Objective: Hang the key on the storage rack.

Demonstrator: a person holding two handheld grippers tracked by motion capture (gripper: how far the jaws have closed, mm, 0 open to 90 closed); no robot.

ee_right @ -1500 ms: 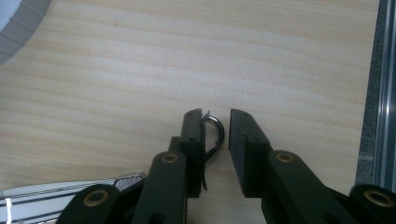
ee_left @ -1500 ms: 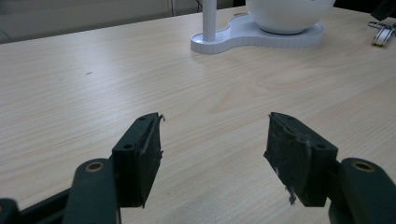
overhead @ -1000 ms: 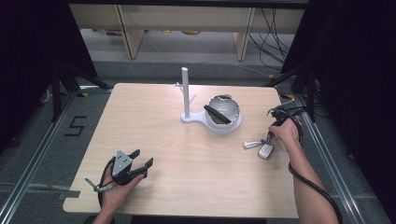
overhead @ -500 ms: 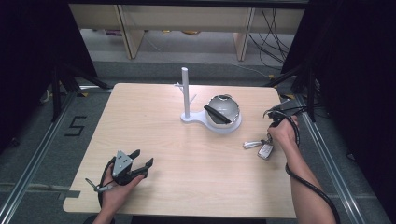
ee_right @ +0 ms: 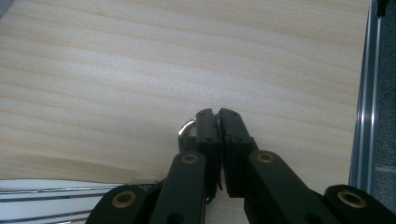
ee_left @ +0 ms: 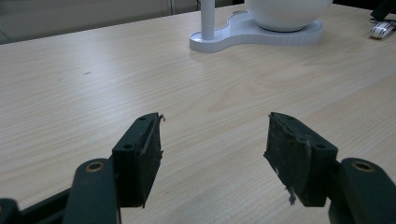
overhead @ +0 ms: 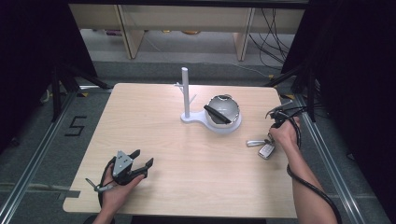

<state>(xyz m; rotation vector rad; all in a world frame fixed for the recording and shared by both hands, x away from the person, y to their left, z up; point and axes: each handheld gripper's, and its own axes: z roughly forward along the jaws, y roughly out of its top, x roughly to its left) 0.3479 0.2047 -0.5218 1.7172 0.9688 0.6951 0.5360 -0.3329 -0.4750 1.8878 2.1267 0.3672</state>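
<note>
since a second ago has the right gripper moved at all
Yes. The right gripper, shut on the key ring, has drifted slightly toward the near edge of the table, away from the white bowl stand. The keys barely shifted.

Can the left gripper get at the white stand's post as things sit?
Probably yes. The left gripper is open, and bare table lies between it and the post. The bowl sits beside the post, not in front.
</note>
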